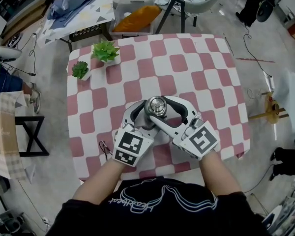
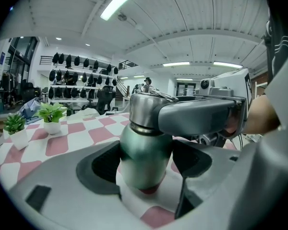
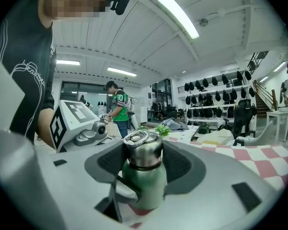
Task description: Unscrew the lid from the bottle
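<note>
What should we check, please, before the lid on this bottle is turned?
1. Left tongs clamp the bottle body: ok.
2. Right tongs pads meet the lid on both sides: ok.
3. Bottle upright on the table: ok.
4. Lid seated on the neck: ok.
5. Grip firm enough not to slip: cannot tell.
6. Potted plants well away: ok.

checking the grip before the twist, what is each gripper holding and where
The left gripper clamps the green bottle around its body; the right gripper is closed on the steel lid, pads on its sides.
</note>
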